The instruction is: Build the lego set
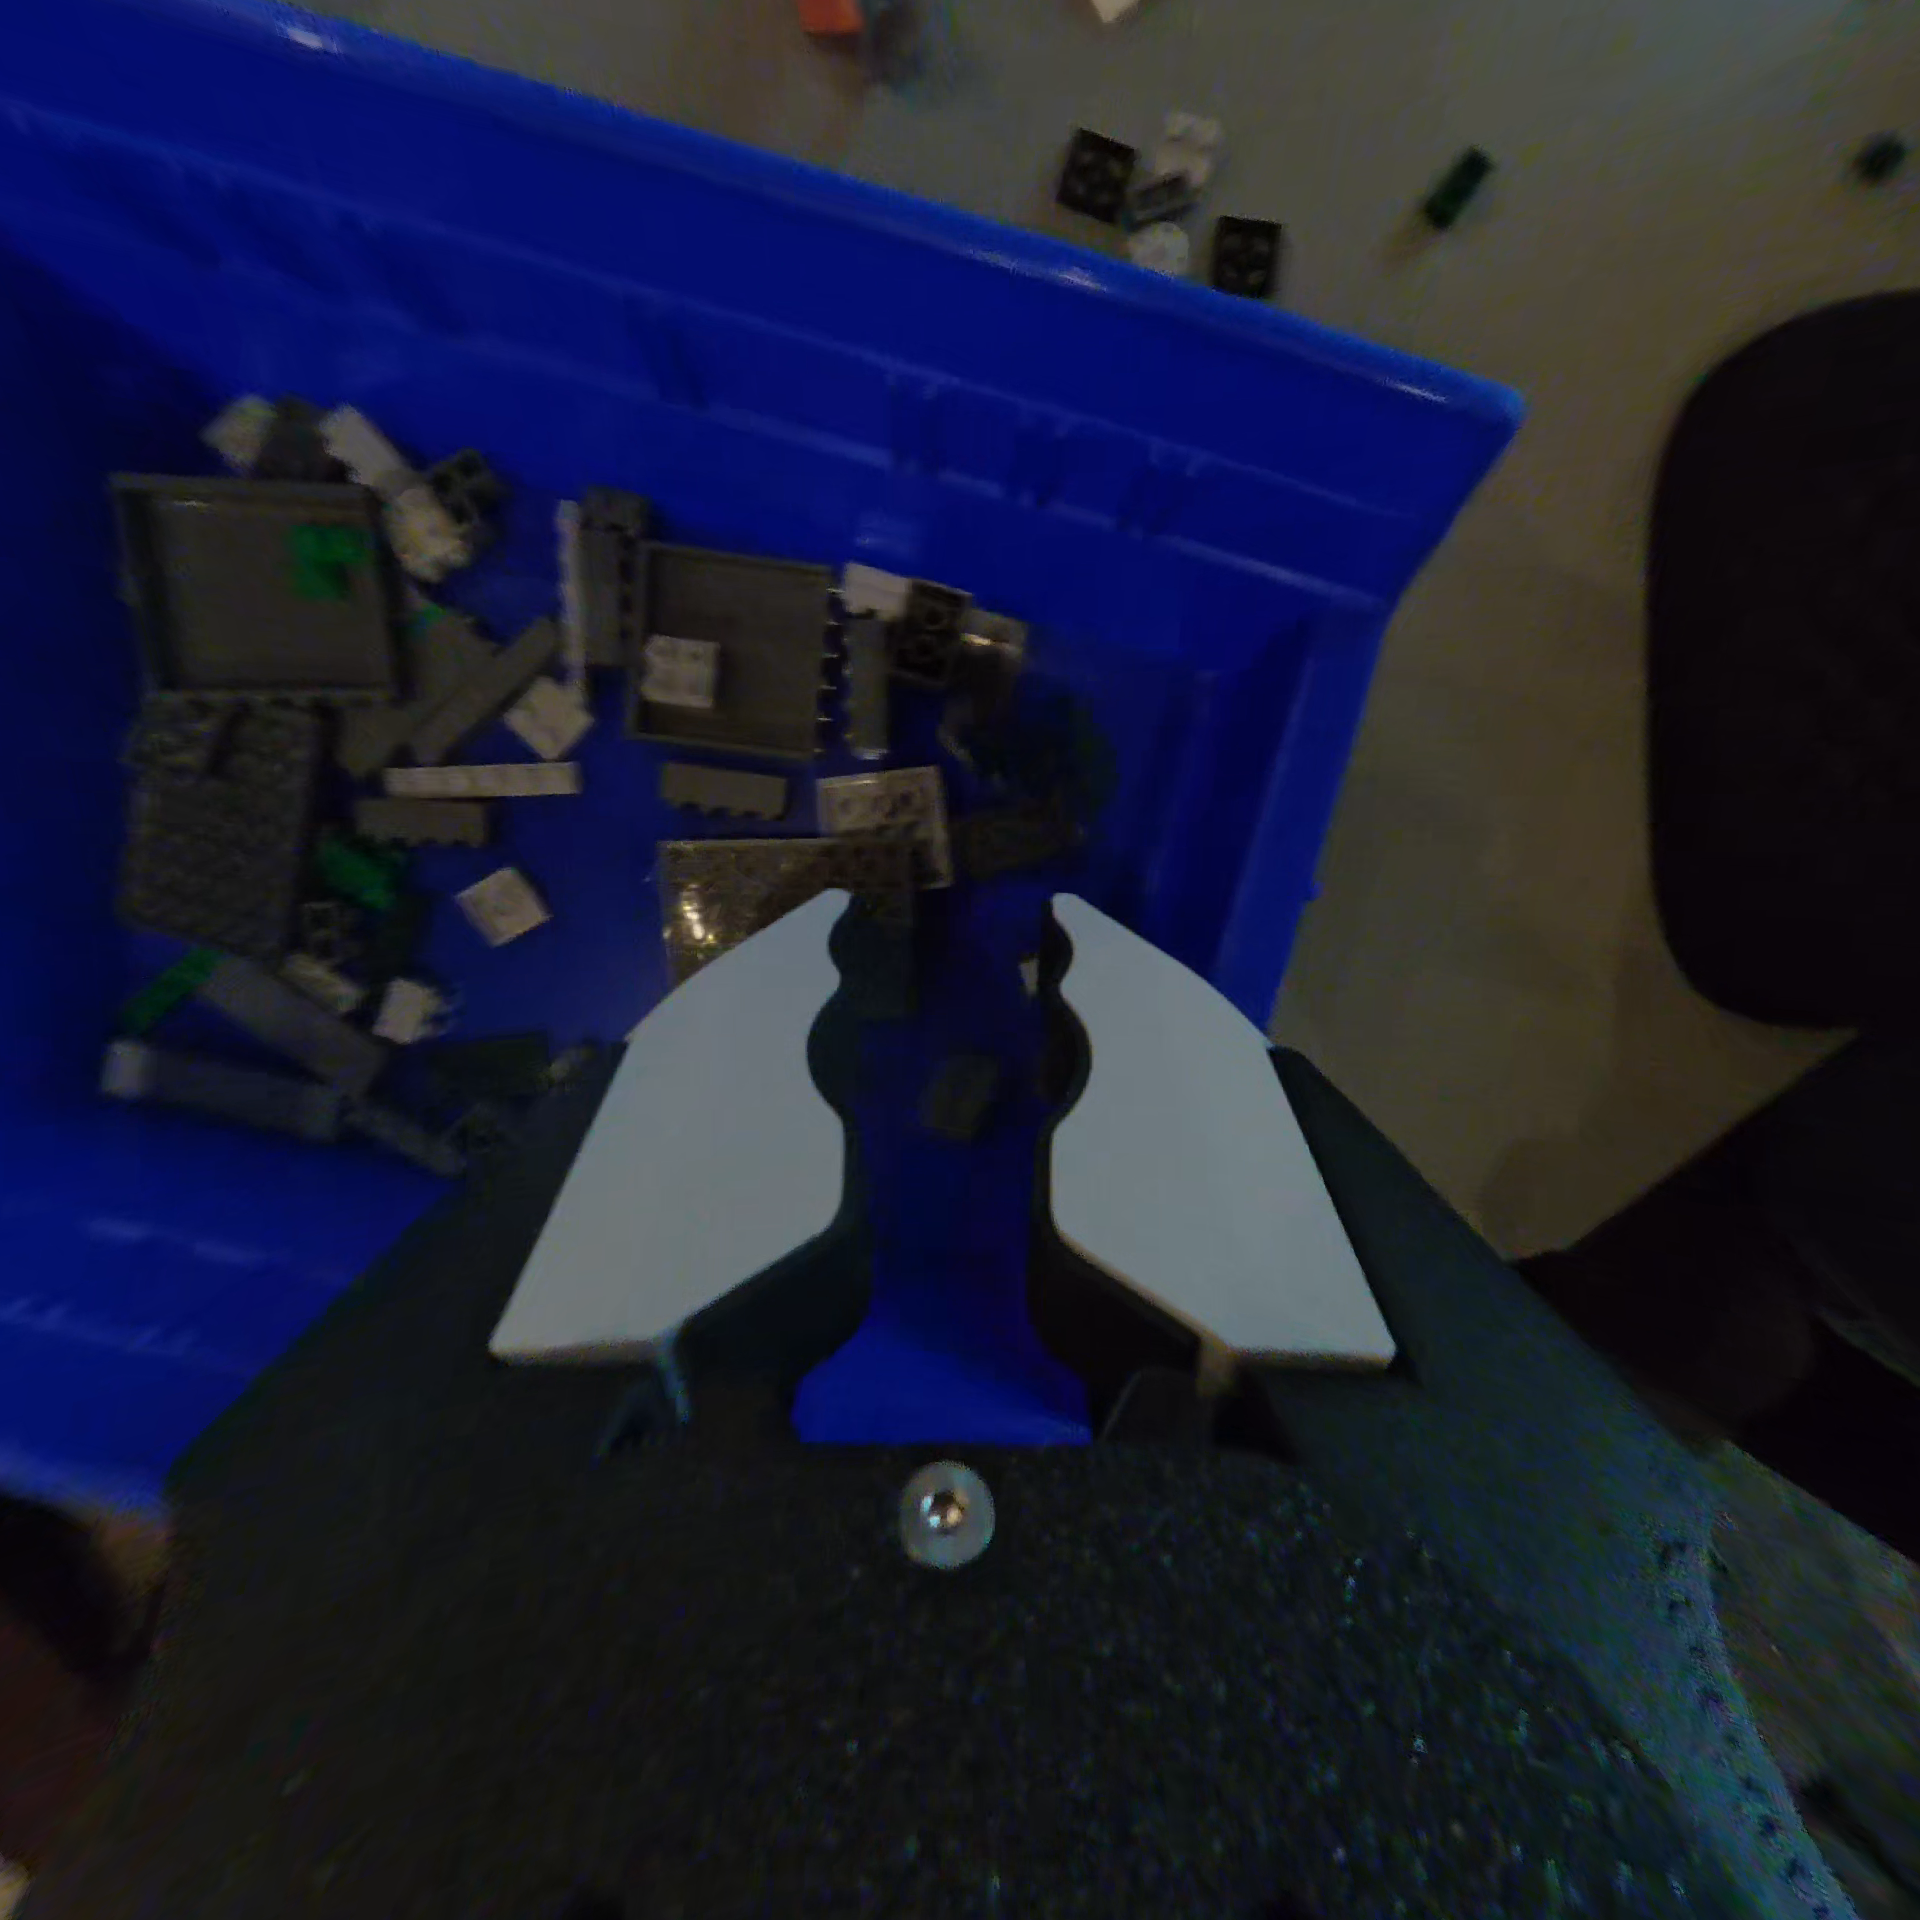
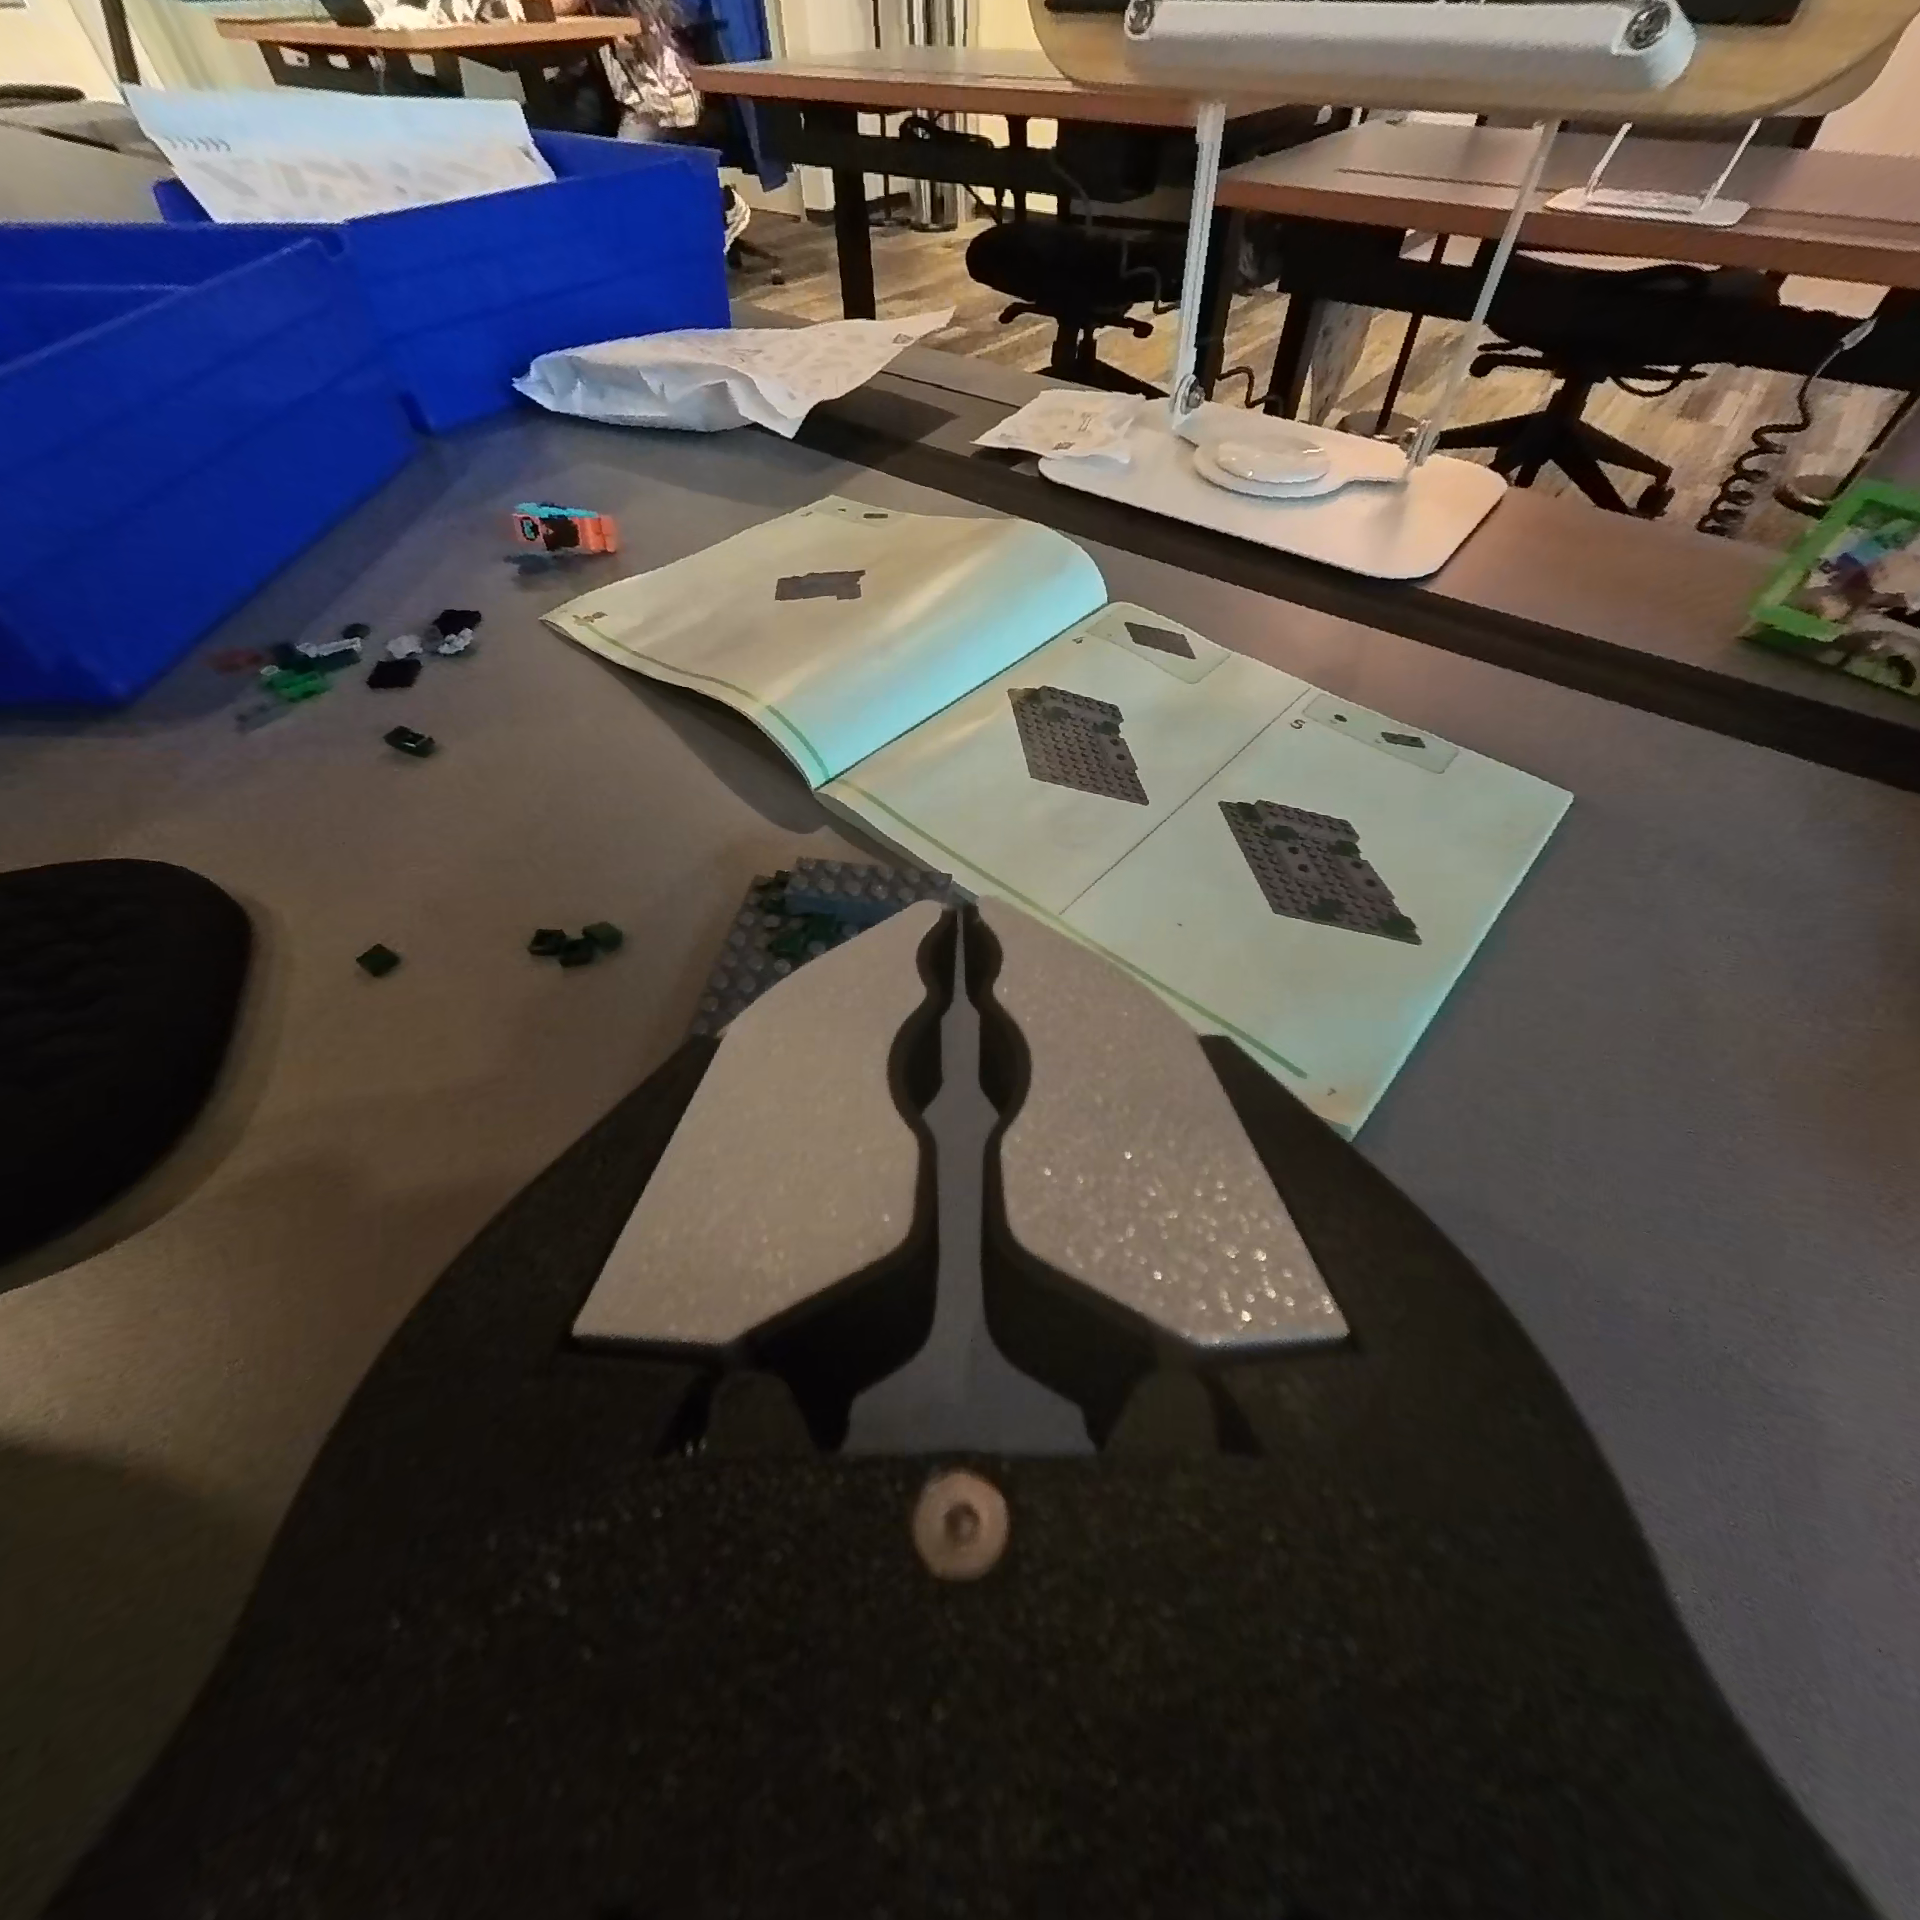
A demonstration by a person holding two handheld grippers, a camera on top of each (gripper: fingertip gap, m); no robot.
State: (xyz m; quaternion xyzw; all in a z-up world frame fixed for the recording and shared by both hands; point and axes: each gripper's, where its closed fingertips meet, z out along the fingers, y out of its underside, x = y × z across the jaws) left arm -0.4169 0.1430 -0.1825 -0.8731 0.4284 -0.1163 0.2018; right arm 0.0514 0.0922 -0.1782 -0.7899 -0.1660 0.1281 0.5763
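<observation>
Lego pieces, mostly grey plastic plates, slopes and small white bricks (image 1: 488,748), lie heaped on the floor of a deep blue plastic bin (image 1: 727,343), and that is where the picking happens. The left gripper (image 1: 940,935) hangs over the bin's right side with its white fingers parted, nothing between them but blue floor and one small dark brick (image 1: 958,1093) lying below the gap. A studded dark grey plate (image 1: 769,894) sits just beyond the fingertips.

Over on the grey tabletop (image 2: 1558,1299), the right gripper (image 2: 958,914) has its fingers drawn almost together; the tips sit at the edge of the grey studded baseplate with green pieces on it (image 2: 821,904), but I cannot tell whether they pinch anything. An open pale-green instruction booklet (image 2: 1039,748) lies just behind the baseplate, and loose dark, green and white bricks (image 2: 395,665) are scattered near the bins.

The step looks like fetching the next part. To do it well, I would match the piece against the booklet first, then lower the left fingers squarely either side of a single brick, clear of its neighbours, and close on its flat sides so it doesn't twist. The right gripper ought to steady the baseplate for pressing.
</observation>
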